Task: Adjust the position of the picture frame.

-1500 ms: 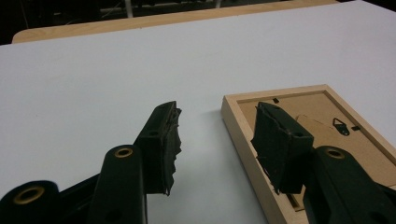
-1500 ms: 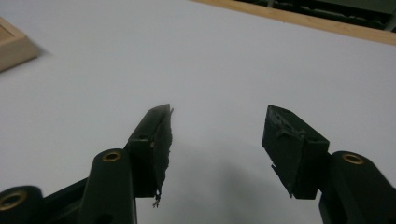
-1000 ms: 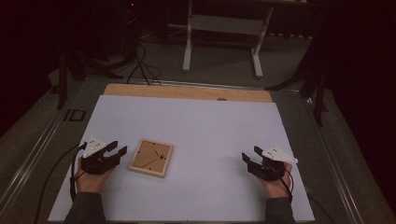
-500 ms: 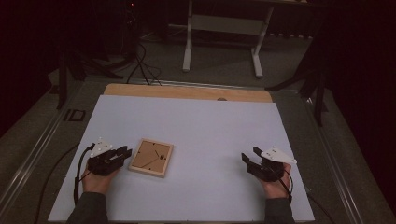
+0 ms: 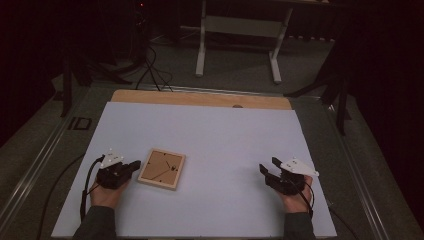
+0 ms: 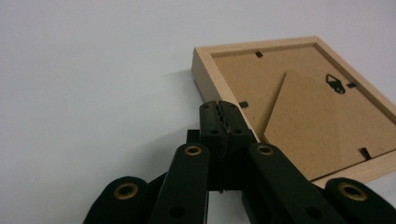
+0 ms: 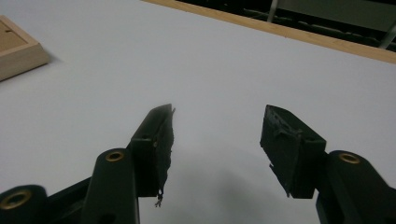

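Note:
A small wooden picture frame (image 5: pixel 162 168) lies face down on the white table sheet (image 5: pixel 220 140), showing its brown backing board, stand flap and hanger (image 6: pixel 299 107). My left gripper (image 5: pixel 134 165) rests just left of the frame with its tips near the frame's left edge. Its jaws have just been closing and now stand shut (image 6: pixel 219 114), pad against pad, with nothing between them. My right gripper (image 5: pixel 267 170) sits near the table's front right, open, with bare sheet between its fingers (image 7: pixel 217 135). A corner of the frame (image 7: pixel 16 49) lies far to its left.
A wooden strip (image 5: pixel 200 98) runs along the table's far edge. Beyond it stand a white stand's legs (image 5: pixel 237 45) and black cables (image 5: pixel 150 70) on the dark floor. Metal rails (image 5: pixel 45 150) flank the table.
The left gripper's jaws have gone from open to shut, empty, beside the frame. The frame and the right gripper have stayed where they were.

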The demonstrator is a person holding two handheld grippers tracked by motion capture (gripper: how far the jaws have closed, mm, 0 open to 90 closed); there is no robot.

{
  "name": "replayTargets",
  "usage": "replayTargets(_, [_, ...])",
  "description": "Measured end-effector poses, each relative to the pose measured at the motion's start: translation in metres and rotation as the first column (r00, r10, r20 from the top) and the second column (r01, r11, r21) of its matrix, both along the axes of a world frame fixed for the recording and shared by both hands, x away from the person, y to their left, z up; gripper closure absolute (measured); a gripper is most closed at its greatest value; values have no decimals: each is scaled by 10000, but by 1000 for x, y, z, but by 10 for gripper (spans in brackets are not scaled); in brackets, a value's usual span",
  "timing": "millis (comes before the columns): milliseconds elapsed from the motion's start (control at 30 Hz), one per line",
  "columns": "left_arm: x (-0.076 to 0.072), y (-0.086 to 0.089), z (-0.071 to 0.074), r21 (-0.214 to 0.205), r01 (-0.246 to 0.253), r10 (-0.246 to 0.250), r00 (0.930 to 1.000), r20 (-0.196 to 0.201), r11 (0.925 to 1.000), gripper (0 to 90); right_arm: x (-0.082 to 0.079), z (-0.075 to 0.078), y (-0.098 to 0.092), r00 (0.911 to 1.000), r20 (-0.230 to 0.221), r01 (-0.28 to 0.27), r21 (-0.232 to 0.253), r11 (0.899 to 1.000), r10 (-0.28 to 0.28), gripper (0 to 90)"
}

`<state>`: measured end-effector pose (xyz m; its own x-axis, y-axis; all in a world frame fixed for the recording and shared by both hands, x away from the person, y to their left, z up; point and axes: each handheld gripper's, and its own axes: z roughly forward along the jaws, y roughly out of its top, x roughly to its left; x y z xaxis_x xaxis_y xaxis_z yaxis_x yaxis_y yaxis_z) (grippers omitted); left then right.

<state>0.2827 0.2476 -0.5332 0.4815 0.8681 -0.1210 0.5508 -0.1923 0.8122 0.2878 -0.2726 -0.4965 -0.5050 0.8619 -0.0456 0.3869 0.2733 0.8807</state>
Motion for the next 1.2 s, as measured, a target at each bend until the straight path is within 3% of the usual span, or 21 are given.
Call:
replayTargets(200, [0,-6,-2,331,112,-105,9997,-218,9994,896,-1,0,-1,10000,8,11,42,10000,-11,432])
replayTargets(467, [-1,-8,-2,346,173,-163,9994,-307,9992,896,-1,0,-1,10000,-18,-70,43,10000,70,431])
replayTargets(600, [-4,-17,-1,451,659,-648,9976,-254,9968,896,-1,0,1,9999,-7,-140,9,9999,140,431])
replayTargets(900, [-7,-31,-1,446,1050,-1036,9941,-316,9935,896,-1,-2,8,9987,-191,-459,172,9988,462,433])
replayTargets(1067, [-8,-41,2,817,1255,-1238,9920,-265,9887,895,-2,-3,17,9969,-254,-734,197,9971,739,434])
replayTargets(1200, [-7,-49,2,872,1389,-1377,9903,-192,9865,895,-2,-4,25,9951,-282,-950,127,9954,953,434])
